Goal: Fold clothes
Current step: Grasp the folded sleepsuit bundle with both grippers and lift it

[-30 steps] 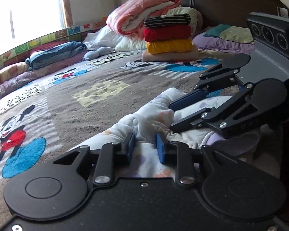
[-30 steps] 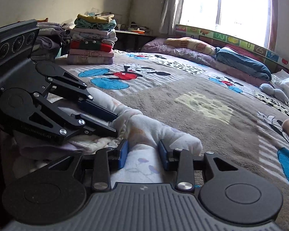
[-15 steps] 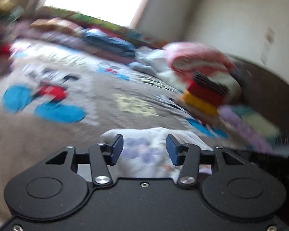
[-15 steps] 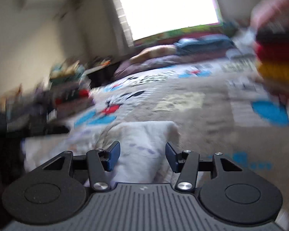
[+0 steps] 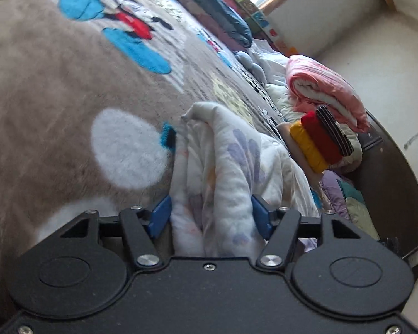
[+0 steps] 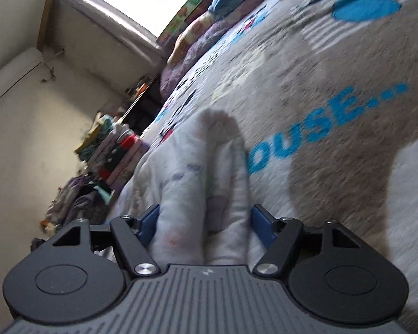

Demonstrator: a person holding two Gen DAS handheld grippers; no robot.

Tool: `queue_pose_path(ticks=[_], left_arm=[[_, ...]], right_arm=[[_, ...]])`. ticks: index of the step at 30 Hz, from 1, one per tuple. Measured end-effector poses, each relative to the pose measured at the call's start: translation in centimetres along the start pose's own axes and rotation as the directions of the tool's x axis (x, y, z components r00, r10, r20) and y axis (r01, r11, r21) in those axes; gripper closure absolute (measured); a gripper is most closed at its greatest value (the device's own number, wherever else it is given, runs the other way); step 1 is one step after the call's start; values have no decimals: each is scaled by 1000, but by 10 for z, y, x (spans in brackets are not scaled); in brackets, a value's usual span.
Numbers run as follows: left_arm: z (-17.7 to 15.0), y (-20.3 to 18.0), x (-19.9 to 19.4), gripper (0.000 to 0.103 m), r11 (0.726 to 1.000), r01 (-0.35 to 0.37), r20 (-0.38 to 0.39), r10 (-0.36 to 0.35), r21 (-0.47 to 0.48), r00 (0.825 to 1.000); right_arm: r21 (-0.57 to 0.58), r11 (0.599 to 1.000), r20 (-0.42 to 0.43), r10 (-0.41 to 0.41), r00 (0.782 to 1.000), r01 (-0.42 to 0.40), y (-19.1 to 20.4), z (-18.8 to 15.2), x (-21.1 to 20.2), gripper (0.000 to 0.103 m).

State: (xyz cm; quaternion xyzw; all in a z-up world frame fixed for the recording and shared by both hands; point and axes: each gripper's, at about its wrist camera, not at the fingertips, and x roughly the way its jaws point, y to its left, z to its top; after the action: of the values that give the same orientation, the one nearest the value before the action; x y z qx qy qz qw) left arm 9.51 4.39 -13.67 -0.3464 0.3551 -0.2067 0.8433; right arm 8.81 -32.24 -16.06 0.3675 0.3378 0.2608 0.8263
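Note:
A white garment with a pale floral print (image 5: 225, 161) lies bunched on the cartoon-print blanket (image 5: 55, 97). My left gripper (image 5: 211, 217) is shut on a thick fold of it, and the cloth fills the gap between the blue pads. In the right wrist view the same garment (image 6: 209, 150) runs forward from my right gripper (image 6: 205, 222), which is shut on another thick fold. Both views are rolled steeply, so the bed slants across them. Neither gripper shows in the other's view.
A stack of folded clothes, yellow, red and striped (image 5: 320, 139), sits near the dark headboard (image 5: 390, 181) under a rolled pink quilt (image 5: 326, 91). Another folded pile (image 6: 114, 150) stands at the bed's far side. Open blanket (image 6: 334, 69) surrounds the garment.
Both grippers have rolled sideways and swung apart, so neither sees the other now. Their fingers stand wider than a second ago, with a thicker bunch of the garment between them.

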Motion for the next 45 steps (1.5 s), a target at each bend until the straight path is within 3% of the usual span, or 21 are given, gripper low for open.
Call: queue_pose_path(ticks=[2,4,8,12,14,15,16,18,20,25,28,31,32,34,37,40,45], left_arm=[[-2,-2,4,42,1000,-7,3,7,7,1000],[-5,-9,11,51,997,-22,17,20,73,1000],[-7,-13,9,66,996,16,61,-21,93,998],[-1,-19,-8,67,994,44,118,-56,103,991],[-2,-12,-1,47,995,16,104,-26,97,994],[-2,-8,4,46,996,-1,93,-8,94,996],[-3,-4,9,45,996,-18,82,11,91,997],[1,-10,-2,42,998,-23,88,18,63,996],[3,-13,-19,31,998,19,117,-26,64,993],[7,5,-31,27,994,81,140,-71,-68,988],[6,11,-18,27,990,71,88,-61,-119,994],[2,2,-2,31,998,24,63,-20,-61,998],[1,-2,2,43,998,26,53,-23,-49,998],[3,-5,1,51,998,40,62,-37,-45,997],[6,-9,-2,63,997,63,83,-59,-42,995],[9,-12,-5,65,996,85,103,-81,-38,991],[19,-18,-14,65,993,119,160,-115,-16,980]], right_arm=[[-32,999,-9,-7,1000,6,5,-5,1,34],[-36,999,-5,-9,1000,8,3,-6,3,38],[-27,998,22,49,999,-49,8,-5,1,57],[-19,994,50,108,993,-107,13,-4,-2,62],[18,992,77,122,989,-124,10,-2,-5,58],[28,998,68,50,996,-52,3,-3,0,53],[22,1000,42,-13,999,13,-3,-5,7,56],[-18,1000,54,-8,999,9,3,-6,5,52],[-34,999,65,-6,998,8,14,-7,-2,39],[36,996,161,69,984,-76,9,-5,-25,34],[62,995,150,69,986,-79,3,-2,-18,27],[62,997,109,36,993,-43,0,-4,-5,33],[61,998,95,25,995,-31,-1,-5,-1,34],[56,997,75,46,996,-50,4,-7,8,36],[12,998,70,65,995,-66,15,-7,13,49],[-30,996,97,81,992,-78,25,-6,12,56],[-84,987,144,146,979,-135,43,3,15,57]])
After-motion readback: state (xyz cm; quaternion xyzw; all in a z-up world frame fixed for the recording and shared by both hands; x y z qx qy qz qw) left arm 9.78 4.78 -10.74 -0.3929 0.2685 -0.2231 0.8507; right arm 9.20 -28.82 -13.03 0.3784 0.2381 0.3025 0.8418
